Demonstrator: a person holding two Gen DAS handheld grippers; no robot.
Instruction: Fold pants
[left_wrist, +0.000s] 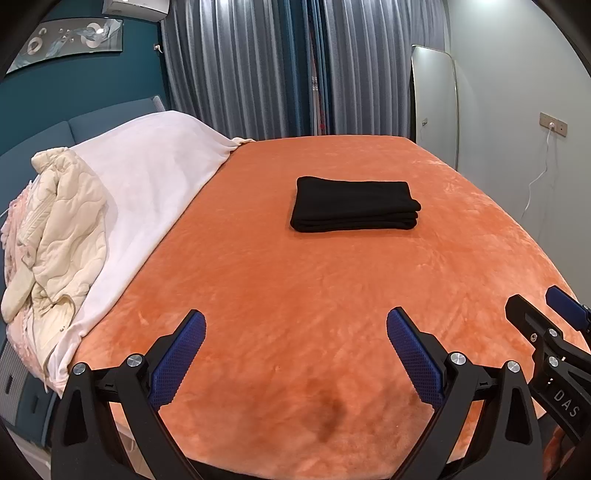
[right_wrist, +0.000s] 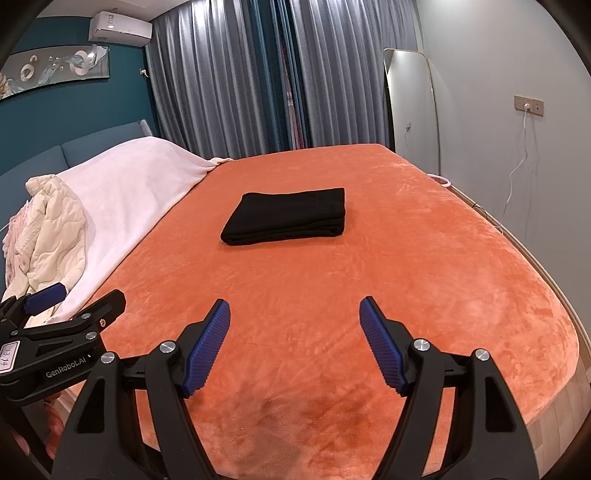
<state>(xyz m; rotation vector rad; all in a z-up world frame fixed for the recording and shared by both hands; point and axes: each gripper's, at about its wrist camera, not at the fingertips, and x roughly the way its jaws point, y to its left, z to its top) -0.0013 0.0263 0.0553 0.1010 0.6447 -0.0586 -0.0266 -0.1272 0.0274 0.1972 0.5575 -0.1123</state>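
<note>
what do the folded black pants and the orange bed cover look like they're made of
Folded black pants: likely a soft matte knit or fleece; no sheen, thick rounded fold edges. Orange bed cover: looks like plush fleece or velour; short fuzzy pile with shifting light and dark streaks.

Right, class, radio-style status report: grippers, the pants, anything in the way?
Left gripper open, empty. Right gripper open, empty. Black pants folded, lying on orange blanket, clear of both. Nothing between grippers and pants.

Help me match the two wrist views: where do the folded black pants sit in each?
Left wrist view: folded black pants, right of centre on the orange blanket.
Right wrist view: pants, just left of centre.
Shared landmark: leaning mirror at the right wall.
</note>
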